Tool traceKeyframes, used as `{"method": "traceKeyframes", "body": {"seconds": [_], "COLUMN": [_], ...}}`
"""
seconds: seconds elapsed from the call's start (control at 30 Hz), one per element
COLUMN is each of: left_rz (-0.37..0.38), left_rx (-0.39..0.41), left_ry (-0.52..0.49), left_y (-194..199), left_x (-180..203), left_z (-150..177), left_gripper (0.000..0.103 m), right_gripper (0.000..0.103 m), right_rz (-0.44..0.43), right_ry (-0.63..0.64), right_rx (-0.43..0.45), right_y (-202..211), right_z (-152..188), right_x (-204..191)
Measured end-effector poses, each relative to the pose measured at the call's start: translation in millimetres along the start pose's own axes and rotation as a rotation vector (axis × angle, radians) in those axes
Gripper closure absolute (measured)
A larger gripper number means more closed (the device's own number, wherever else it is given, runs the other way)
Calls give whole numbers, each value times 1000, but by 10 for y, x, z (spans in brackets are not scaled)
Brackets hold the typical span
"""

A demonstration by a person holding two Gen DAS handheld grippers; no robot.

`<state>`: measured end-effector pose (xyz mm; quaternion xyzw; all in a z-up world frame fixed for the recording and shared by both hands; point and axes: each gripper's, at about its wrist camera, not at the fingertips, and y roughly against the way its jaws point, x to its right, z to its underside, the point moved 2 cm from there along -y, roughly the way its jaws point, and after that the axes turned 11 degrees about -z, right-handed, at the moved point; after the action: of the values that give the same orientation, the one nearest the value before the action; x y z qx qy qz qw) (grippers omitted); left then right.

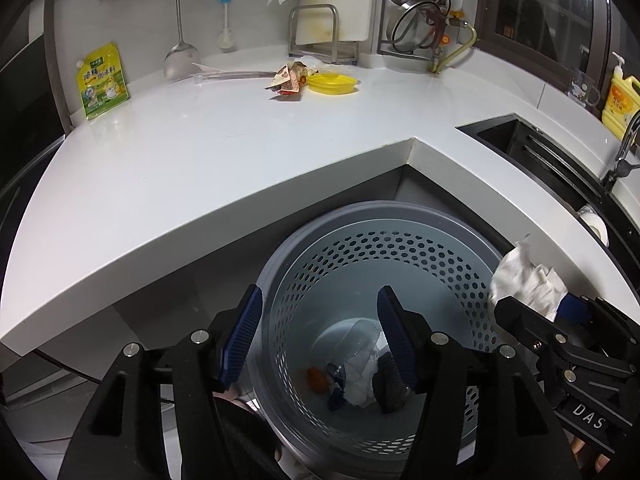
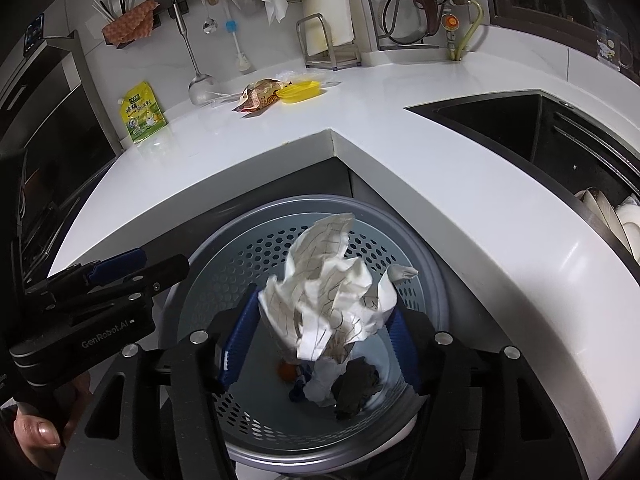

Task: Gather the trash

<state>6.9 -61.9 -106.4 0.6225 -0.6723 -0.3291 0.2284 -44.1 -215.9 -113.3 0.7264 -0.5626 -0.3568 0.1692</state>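
Release step in hand: right tongs (image 2: 320, 332) parted, crumpled white paper (image 2: 328, 300) loose between pads above perforated grey bin (image 2: 420, 240); left tongs (image 1: 320, 340) parted, empty. Next: wrappers (image 1: 290, 80) near bench's back edge.

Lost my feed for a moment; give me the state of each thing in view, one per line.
left gripper: open, empty, over the bin.
right gripper: open, crumpled paper between the jaws.
bin: uncovered, trash at the bottom.
wrappers: lying on the counter.
yellow lid: lying beside wrappers.
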Motion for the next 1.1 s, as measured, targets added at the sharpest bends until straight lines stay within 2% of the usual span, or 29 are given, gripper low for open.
{"method": "traceKeyframes", "body": {"seconds": [0.27,0.57,0.87,1.1], "left_rz": [-3,-5,-4,-9], "left_rx": [7,63,104,147], "left_ry": [3,24,52,94], "left_y": [10,112,161,207], "left_x": [-21,-84,-164,-292], "left_z": [-3,-13,-65,-280], "left_gripper": [37,9,7,7], "right_gripper": [40,36,34,33], "right_rz": [3,10,15,21], "right_ry": [-3,-7,1,30], "right_rx": [4,17,40,79], "right_y": [12,26,14,33], "right_z": [5,16,-12,-285], "right_x": [5,23,27,16]}}
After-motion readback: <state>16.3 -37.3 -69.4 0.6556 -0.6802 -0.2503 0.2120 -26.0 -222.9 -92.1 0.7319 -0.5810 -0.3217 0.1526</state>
